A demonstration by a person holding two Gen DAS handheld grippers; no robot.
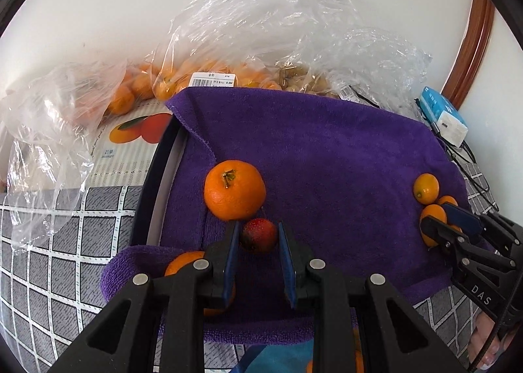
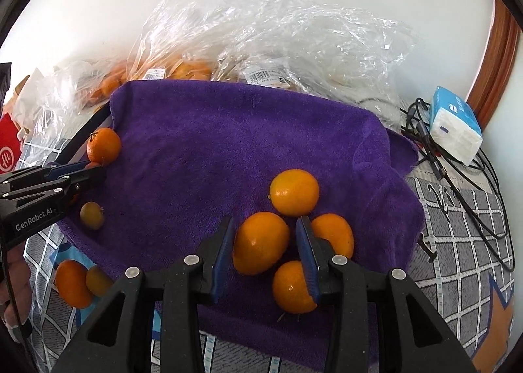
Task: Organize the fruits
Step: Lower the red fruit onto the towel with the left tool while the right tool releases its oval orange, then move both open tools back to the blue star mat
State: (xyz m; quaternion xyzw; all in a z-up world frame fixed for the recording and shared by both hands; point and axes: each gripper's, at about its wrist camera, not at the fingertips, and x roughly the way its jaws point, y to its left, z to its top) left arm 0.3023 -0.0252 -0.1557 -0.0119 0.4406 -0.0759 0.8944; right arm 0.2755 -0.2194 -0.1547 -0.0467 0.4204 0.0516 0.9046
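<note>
- left wrist view: the purple towel (image 1: pixel 327 150) covers most of the bench, with plastic bags (image 1: pixel 248 29) of fruit behind, apparently not yet unpacked.
- a large mandarin (image 1: pixel 234 190) sits at the towel's left; the kumquats (image 2: pixel 294 191) cluster at its right, so sorting looks partly done.
- the left gripper (image 1: pixel 258 237) jaws stand slightly apart around a small red fruit (image 1: pixel 259 235); contact is unclear.
- the right gripper (image 2: pixel 265 244) jaws are open around one kumquat (image 2: pixel 260 242), not yet gripping.
</note>
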